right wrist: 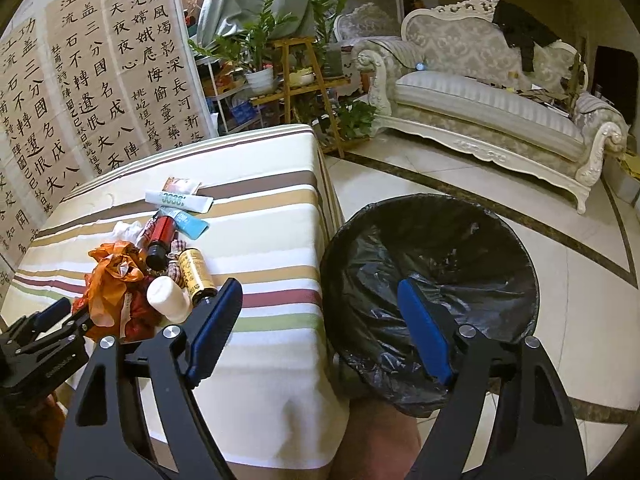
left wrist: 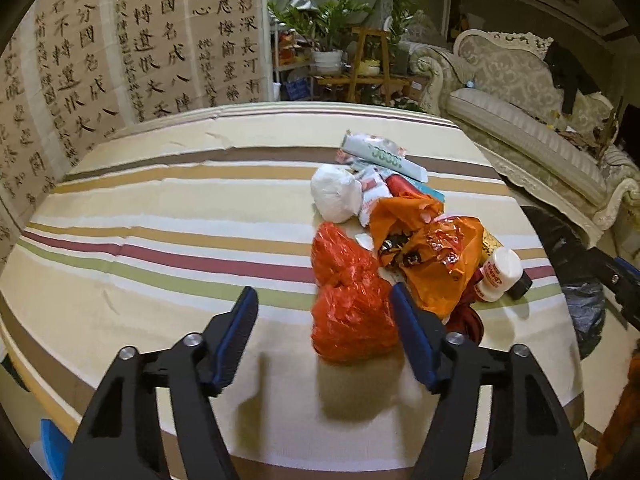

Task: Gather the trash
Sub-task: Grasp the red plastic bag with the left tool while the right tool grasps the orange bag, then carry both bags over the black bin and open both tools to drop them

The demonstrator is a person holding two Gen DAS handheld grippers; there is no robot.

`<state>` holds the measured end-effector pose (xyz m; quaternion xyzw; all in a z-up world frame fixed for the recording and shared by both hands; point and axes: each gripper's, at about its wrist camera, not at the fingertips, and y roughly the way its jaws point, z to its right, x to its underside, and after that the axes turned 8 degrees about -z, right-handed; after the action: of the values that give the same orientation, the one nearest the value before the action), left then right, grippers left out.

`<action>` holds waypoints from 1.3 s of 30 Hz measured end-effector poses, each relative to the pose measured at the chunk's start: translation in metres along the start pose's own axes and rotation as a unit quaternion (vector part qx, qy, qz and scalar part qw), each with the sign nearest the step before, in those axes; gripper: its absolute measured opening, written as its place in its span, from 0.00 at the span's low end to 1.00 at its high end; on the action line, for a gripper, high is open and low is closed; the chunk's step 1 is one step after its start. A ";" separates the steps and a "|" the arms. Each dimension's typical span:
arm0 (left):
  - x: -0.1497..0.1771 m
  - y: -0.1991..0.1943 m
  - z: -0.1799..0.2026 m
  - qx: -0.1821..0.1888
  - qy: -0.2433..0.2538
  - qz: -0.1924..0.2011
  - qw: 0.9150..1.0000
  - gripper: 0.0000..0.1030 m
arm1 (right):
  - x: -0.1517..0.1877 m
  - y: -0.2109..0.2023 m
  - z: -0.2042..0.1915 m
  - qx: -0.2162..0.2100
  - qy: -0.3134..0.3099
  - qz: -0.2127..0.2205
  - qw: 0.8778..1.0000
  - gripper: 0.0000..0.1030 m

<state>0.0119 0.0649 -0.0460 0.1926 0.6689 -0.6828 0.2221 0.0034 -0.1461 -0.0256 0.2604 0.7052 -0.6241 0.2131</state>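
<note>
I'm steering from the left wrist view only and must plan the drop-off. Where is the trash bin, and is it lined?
Observer: The bin stands on the floor just off the table's right edge, lined with a black bag.
Operator: Anything in it already?
Observer: Only a few small specks show inside; otherwise it looks empty.
Operator: Is the right claw carrying something?
Observer: No. The right claw is open and empty, hanging over the gap between table edge and bin.
Operator: What hides behind the orange bag?
Observer: A red bottle and a yellow-labelled bottle lie beside the white bottle.

Dim warm light, fisheye-warped edges, perhaps slight blur
</note>
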 end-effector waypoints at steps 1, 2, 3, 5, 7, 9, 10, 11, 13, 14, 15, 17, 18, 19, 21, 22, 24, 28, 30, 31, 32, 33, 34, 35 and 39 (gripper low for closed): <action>0.000 0.001 -0.001 0.007 0.000 -0.001 1.000 0.54 | 0.000 0.000 -0.001 -0.001 -0.001 -0.001 1.000 0.76; 0.001 0.001 -0.001 0.015 0.002 -0.003 1.000 0.51 | 0.000 0.000 -0.003 -0.002 -0.003 -0.001 1.000 0.76; 0.001 0.001 -0.003 0.024 0.002 -0.004 1.000 0.42 | 0.000 0.001 -0.005 -0.003 -0.005 -0.001 1.000 0.76; 0.001 0.000 -0.005 0.029 -0.001 -0.003 1.000 0.39 | -0.001 0.000 -0.011 -0.007 -0.010 -0.002 1.000 0.75; 0.001 -0.002 -0.008 0.023 -0.003 0.002 1.000 0.36 | -0.003 0.000 -0.017 -0.012 -0.015 -0.002 1.000 0.75; 0.003 -0.006 -0.010 0.015 -0.002 0.008 1.000 0.36 | -0.004 -0.001 -0.022 -0.014 -0.019 -0.001 1.000 0.75; 0.003 -0.008 -0.013 0.008 -0.002 0.011 1.000 0.36 | -0.007 -0.002 -0.030 -0.021 -0.026 0.000 0.999 0.75; 0.003 -0.009 -0.015 0.004 -0.003 0.014 1.000 0.36 | -0.007 -0.002 -0.030 -0.021 -0.026 0.000 0.999 0.75; 0.003 -0.014 -0.022 -0.008 -0.005 0.022 1.000 0.36 | -0.010 -0.004 -0.042 -0.030 -0.035 0.003 0.999 0.75; 0.002 -0.016 -0.025 -0.013 -0.006 0.025 1.000 0.36 | -0.011 -0.005 -0.051 -0.037 -0.044 0.005 0.998 0.74; 0.001 -0.017 -0.027 -0.017 -0.006 0.029 0.999 0.36 | -0.012 -0.005 -0.058 -0.042 -0.050 0.005 0.998 0.74; 0.000 -0.020 -0.034 -0.026 -0.009 0.035 0.999 0.36 | -0.014 -0.004 -0.074 -0.055 -0.065 0.004 0.996 0.73; 0.000 -0.020 -0.038 -0.027 -0.011 0.036 0.999 0.36 | -0.014 -0.004 -0.079 -0.059 -0.069 0.004 0.996 0.71; -0.001 -0.021 -0.042 -0.027 -0.015 0.037 0.999 0.36 | -0.014 -0.004 -0.086 -0.065 -0.075 0.003 0.995 0.65; -0.002 -0.022 -0.051 -0.029 -0.022 0.037 0.999 0.36 | -0.016 -0.002 -0.102 -0.078 -0.087 -0.001 0.993 0.63; -0.003 -0.022 -0.055 -0.030 -0.026 0.038 0.998 0.36 | -0.016 -0.001 -0.111 -0.084 -0.093 -0.002 0.992 0.63; -0.003 -0.022 -0.063 -0.033 -0.034 0.039 0.998 0.36 | -0.015 0.001 -0.124 -0.089 -0.105 -0.002 0.990 0.63; -0.003 -0.021 -0.078 -0.036 -0.049 0.038 0.997 0.36 | -0.015 0.015 -0.144 -0.093 -0.123 -0.020 0.988 0.57; -0.002 -0.021 -0.081 -0.035 -0.054 0.038 0.997 0.36 | -0.013 0.023 -0.151 -0.097 -0.131 -0.033 0.986 0.49; -0.002 -0.021 -0.082 -0.034 -0.055 0.038 0.997 0.36 | -0.011 0.027 -0.153 -0.097 -0.134 -0.040 0.985 0.42; -0.002 -0.021 -0.083 -0.033 -0.056 0.038 0.997 0.36 | -0.010 0.030 -0.156 -0.096 -0.136 -0.044 0.985 0.40; -0.001 -0.021 -0.084 -0.032 -0.057 0.038 0.997 0.36 | -0.010 0.031 -0.157 -0.097 -0.138 -0.046 0.985 0.39; -0.001 -0.021 -0.084 -0.030 -0.058 0.038 0.997 0.36 | -0.009 0.030 -0.158 -0.098 -0.138 -0.044 0.985 0.38; 0.002 -0.021 -0.083 -0.029 -0.057 0.039 0.997 0.36 | -0.009 0.029 -0.158 -0.098 -0.137 -0.040 0.985 0.36; 0.002 -0.024 -0.076 -0.022 -0.054 0.043 0.997 0.36 | -0.011 0.016 -0.156 -0.099 -0.132 -0.020 0.986 0.36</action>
<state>-0.0062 0.1410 -0.0297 0.1791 0.6616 -0.6675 0.2909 0.0255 0.0093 -0.0110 0.1391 0.7341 -0.5842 0.3171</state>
